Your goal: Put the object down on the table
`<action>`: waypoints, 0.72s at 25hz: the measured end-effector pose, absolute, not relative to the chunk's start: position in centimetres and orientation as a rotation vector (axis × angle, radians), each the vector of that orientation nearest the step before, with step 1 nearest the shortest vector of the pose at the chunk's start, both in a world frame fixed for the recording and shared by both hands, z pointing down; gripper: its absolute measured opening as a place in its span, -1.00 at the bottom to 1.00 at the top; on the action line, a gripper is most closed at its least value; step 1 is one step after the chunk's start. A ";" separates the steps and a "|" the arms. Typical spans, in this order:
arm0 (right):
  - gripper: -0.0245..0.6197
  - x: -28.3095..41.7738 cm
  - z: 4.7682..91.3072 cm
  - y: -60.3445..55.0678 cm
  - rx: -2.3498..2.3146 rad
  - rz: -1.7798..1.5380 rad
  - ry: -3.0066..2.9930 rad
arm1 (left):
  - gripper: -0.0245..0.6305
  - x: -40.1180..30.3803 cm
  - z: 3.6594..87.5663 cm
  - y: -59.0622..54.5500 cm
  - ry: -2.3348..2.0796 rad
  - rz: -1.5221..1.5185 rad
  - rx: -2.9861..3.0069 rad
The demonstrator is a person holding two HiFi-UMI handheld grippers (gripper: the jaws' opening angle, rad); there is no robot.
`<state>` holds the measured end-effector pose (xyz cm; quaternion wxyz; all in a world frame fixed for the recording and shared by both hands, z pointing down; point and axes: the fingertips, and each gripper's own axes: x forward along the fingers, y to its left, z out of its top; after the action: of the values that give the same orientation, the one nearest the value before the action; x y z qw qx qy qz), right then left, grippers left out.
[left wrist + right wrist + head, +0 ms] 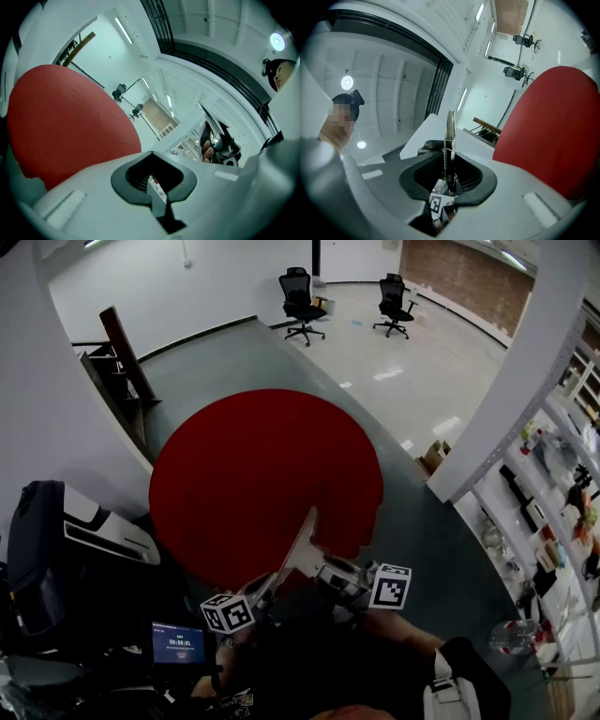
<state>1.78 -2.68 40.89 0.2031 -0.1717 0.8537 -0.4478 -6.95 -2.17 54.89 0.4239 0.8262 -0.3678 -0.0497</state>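
I hold a flat light-grey object (298,554) with a dark-rimmed opening up in the air, edge-on in the head view, just before the near rim of the round red table (262,474). The left gripper (267,594) and right gripper (342,577) meet it from either side. Its grey face (93,197) fills the bottom of the left gripper view and hides those jaws; the right gripper (219,140) shows beyond it. The same face (525,187) covers the right gripper's jaws, and the left gripper's marker cube (437,204) shows through the opening. Both seem shut on the object.
Two black office chairs (300,301) (394,301) stand far across the floor. A white pillar (506,399) and stocked shelves (553,502) rise at the right. A wooden stair (117,362) and dark equipment (56,559) with a small screen (178,643) are at the left.
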 end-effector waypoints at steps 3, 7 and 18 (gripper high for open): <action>-0.65 1.0 40.6 -3.3 -0.481 -1.255 2.364 | -0.88 -8.1 54.0 -2.8 -0.915 -0.156 2.079; -0.65 -0.1 40.8 -3.2 -0.476 -1.313 2.277 | -0.88 -9.8 53.7 -2.2 -0.925 -0.159 2.064; -0.65 1.9 49.0 -9.0 -0.863 -1.525 1.889 | -0.88 -15.2 57.1 -1.0 -0.868 -0.186 1.950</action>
<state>1.94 -9.03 49.04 0.2785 -0.3217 0.7041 -0.5684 -15.17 -0.98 57.06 0.4789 0.7990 -0.3555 -0.0764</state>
